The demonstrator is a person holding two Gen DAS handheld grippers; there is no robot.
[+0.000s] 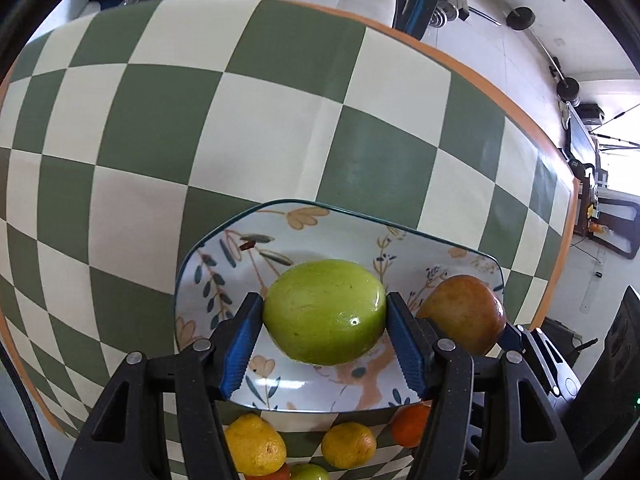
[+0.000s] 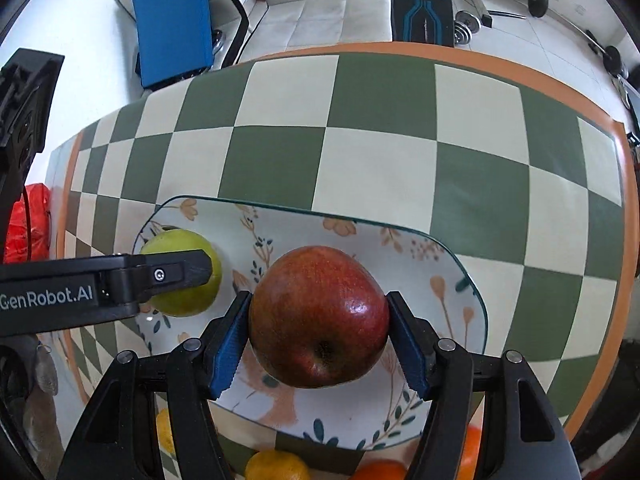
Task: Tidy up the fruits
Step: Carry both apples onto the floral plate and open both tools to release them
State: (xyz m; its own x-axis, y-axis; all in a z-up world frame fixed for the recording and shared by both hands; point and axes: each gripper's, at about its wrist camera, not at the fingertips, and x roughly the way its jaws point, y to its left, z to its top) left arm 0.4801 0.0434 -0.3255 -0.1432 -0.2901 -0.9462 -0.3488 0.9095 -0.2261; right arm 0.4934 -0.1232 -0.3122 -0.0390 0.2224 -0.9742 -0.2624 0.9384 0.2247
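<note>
Sitting squarely between the blue pads of the left tongs (image 1: 324, 312), the green apple (image 1: 325, 311) is clamped over the left half of the floral plate (image 1: 280, 212), its wider axis running pad to pad; whether it hangs just above the glaze or already rests on it cannot be told. Just to its right, the red apple (image 2: 319, 316) is gripped the same way by the right tongs (image 2: 319, 320), over the middle of the same plate, stem dimple facing the camera. The two fruits are near each other but apart, so each pair of tongs is directly over its own drop spot and, judging by that, releasing is what remains. Nothing else lies on the plate. On the checkered surface (image 1: 200, 120), just before the plate's near rim, wait a lemon (image 1: 256, 444), another yellow citrus (image 1: 348, 444) and an orange (image 1: 410, 426).
</note>
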